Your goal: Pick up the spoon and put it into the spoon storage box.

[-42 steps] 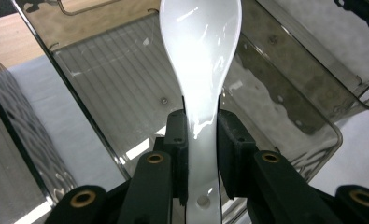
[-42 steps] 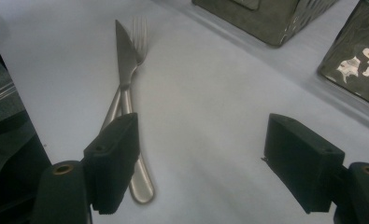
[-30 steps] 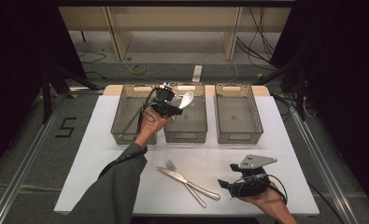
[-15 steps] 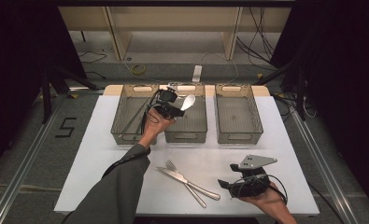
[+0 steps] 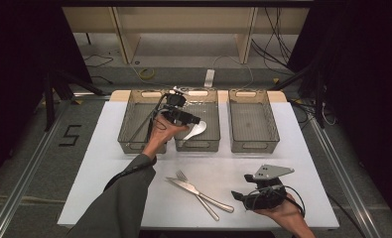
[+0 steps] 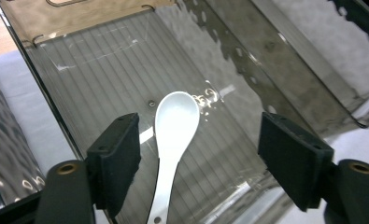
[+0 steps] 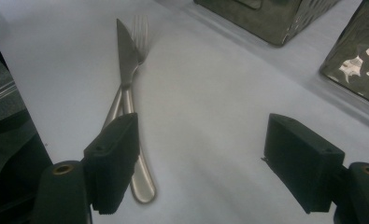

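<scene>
A white table (image 5: 109, 178) is carrying everything, and three smoked-plastic bins are sitting side by side along its far edge: a left bin (image 5: 136, 124), a middle bin (image 5: 208, 145) and a right bin (image 5: 253, 124). The person's left sleeve (image 5: 119, 198) is reaching in from the near edge toward the middle bin.

The left gripper (image 5: 196, 120) is hovering over the near part of the middle bin, pointing toward the right bin. Its jaws have just been opening and are now standing wide apart; in the left gripper view the white spoon (image 6: 173, 135) is lying between them but touching neither pad (it is clear of both). The spoon is lying inside the middle bin, bowl toward the far end and handle toward the near wall; whether it is already resting flat on the ribbed floor I cannot tell.

The right gripper (image 5: 238, 196) is resting low near the table's near right corner, its jaws spread wide with nothing between them. Just to its left a knife (image 5: 203, 194) and a fork (image 5: 193, 191) are lying crossed on the bare table, touching each other, well apart from the bins.
</scene>
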